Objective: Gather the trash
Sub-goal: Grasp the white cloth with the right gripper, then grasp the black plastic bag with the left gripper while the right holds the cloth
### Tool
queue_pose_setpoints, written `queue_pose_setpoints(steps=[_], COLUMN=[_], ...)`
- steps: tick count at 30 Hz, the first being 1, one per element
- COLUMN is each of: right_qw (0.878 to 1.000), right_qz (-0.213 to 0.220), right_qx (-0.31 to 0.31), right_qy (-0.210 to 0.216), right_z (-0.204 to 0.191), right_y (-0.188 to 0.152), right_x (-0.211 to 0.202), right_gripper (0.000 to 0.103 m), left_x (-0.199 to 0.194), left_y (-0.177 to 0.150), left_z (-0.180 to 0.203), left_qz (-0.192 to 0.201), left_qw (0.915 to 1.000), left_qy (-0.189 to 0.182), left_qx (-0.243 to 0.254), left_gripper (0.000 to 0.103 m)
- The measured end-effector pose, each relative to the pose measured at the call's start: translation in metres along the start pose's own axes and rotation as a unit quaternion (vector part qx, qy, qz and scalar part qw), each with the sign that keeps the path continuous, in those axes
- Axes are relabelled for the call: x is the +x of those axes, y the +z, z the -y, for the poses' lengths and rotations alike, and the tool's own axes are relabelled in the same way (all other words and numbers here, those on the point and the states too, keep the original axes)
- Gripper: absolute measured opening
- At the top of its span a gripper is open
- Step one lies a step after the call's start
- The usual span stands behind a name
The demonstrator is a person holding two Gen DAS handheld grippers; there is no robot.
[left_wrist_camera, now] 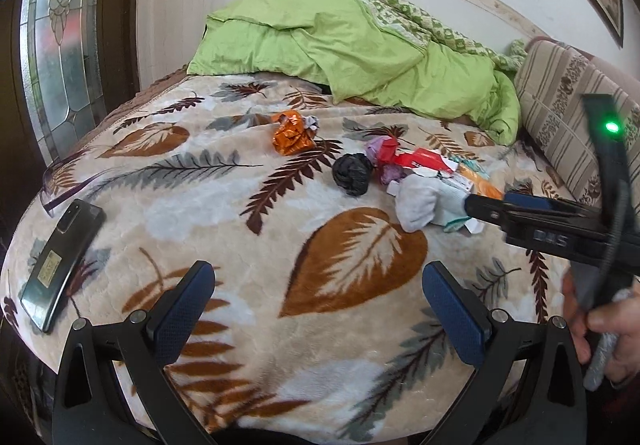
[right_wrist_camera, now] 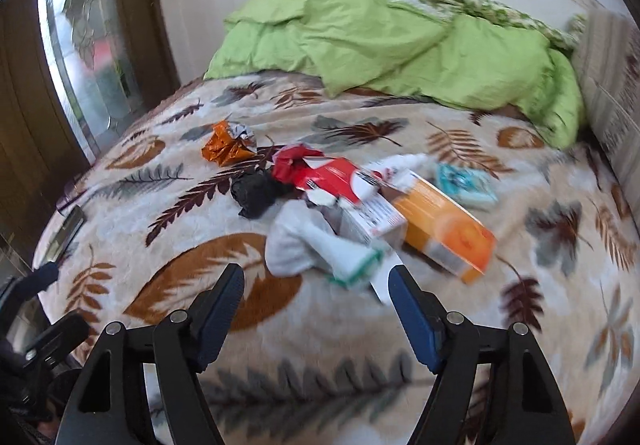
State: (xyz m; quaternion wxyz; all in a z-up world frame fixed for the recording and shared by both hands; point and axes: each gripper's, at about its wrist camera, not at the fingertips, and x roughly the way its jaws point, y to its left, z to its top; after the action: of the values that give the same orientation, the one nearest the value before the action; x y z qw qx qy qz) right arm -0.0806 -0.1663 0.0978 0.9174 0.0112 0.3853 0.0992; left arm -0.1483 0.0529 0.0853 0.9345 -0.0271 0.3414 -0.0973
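Right tongs (right_wrist_camera: pixel 316 297) gaping, empty, closing in on white sock (right_wrist_camera: pixel 308 245) beside orange box (right_wrist_camera: pixel 444 233); left tongs (left_wrist_camera: pixel 318 299) wide, idle. Next: straddle sock, pinch, lift off bed (left_wrist_camera: pixel 240 205).

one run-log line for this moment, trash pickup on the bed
phase: approach | right gripper: open, empty, nearing white sock | left gripper: open, empty | trash pile: on leaf-print blanket | collected: none visible

We see our right tongs (right_wrist_camera: pixel 316 285) spread apart with nothing between them, just short of a white sock (right_wrist_camera: pixel 304 245) on the bed (right_wrist_camera: pixel 540 285). Beyond it lie a red-and-white box (right_wrist_camera: pixel 348 185), an orange box (right_wrist_camera: pixel 444 233) to the right, and a black wad (right_wrist_camera: pixel 252 191) to the left.
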Motion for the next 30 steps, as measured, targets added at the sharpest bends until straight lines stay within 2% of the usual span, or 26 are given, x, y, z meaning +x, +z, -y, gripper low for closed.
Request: queue_pose_setpoints(steps=[1,3,5,7,9,11,15,19,23,28,30], right_qw=[1.0,1.0,1.0,0.999,0.999,0.999,1.0,0.999,0.997,0.996,0.996], right_qz=[-0.011,-0.012,-0.023,-0.042,-0.052,-0.045,-0.016,-0.004,0.003,0.002,0.003], right_qx=[-0.01,-0.017,-0.019,-0.014,0.001,0.003,0.015,0.048,0.067,0.078,0.082], right_qy=[0.008,-0.004,-0.004,-0.014,0.008,0.011,0.016,0.025,0.028,0.03,0.031], right_z=[-0.004,-0.007,-0.007,-0.004,0.001,0.001,0.007,0.02,0.027,0.034,0.036], right_y=[0.005,0.01,0.012,0.009,0.005,-0.002,-0.018,-0.035,-0.044,-0.045,-0.045], right_x=[0.012,0.027,0.041,0.054,0.056,0.05,0.023,0.0,-0.013,-0.011,-0.009], right_gripper=[0.078,0.078,0.07,0.032,0.023,0.014,0.01,0.01,0.01,0.01,0.01], left_x=[0.001,0.004,0.008,0.013,0.018,0.025,0.04,0.073,0.117,0.172,0.196], left_y=[0.001,0.003,0.004,0.005,0.008,0.013,0.03,0.05,0.07,0.09,0.092], left_z=[-0.005,-0.012,-0.018,-0.023,-0.025,-0.024,-0.015,0.0,0.015,0.032,0.034], left_qz=[-0.003,-0.007,-0.016,-0.027,-0.032,-0.036,-0.035,-0.057,-0.096,-0.122,-0.143], left_qw=[1.0,1.0,0.9998,0.9996,0.9993,0.9993,0.9993,0.998,0.9942,0.9914,0.9887], left_qy=[0.003,0.005,0.005,-0.005,-0.007,-0.01,-0.008,-0.018,-0.04,-0.025,-0.021], left_qx=[-0.003,-0.005,-0.007,-0.013,-0.014,-0.01,0.005,0.021,0.025,0.041,0.04], left_gripper=[0.103,0.103,0.103,0.103,0.103,0.103,0.103,0.1,0.084,0.076,0.061])
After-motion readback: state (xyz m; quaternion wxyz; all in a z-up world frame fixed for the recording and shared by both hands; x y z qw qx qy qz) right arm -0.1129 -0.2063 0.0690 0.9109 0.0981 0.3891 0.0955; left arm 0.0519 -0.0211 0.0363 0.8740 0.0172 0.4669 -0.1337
